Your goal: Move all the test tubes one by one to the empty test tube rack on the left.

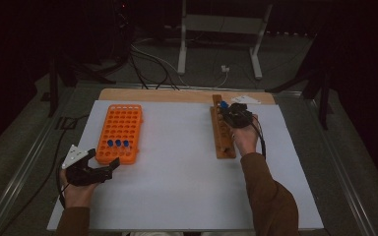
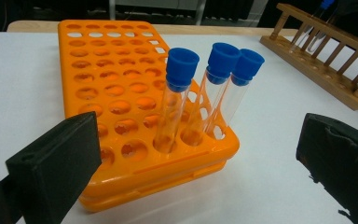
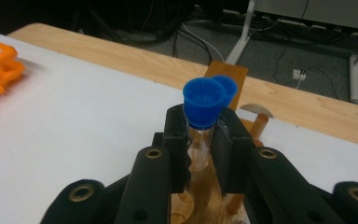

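My right gripper (image 3: 200, 140) is shut on a clear test tube with a blue cap (image 3: 203, 105), its pads pressing the glass just under the cap. The tube stands upright in the wooden rack (image 1: 222, 140) at its far end, and a second blue cap (image 3: 228, 88) shows right behind it. In the high view the right gripper (image 1: 229, 112) sits over that end of the rack. The orange rack (image 1: 120, 132) lies at the left, with three blue-capped tubes (image 2: 214, 88) in its near row. My left gripper (image 2: 198, 154) stands open just short of that rack's near corner, nothing between its jaws.
A white mat (image 1: 177, 167) covers the wooden table, whose bare far edge (image 1: 177, 95) shows behind it. Most holes of the orange rack (image 2: 107, 84) hold nothing. Cables and a metal stand leg (image 1: 182, 44) lie on the floor beyond the table.
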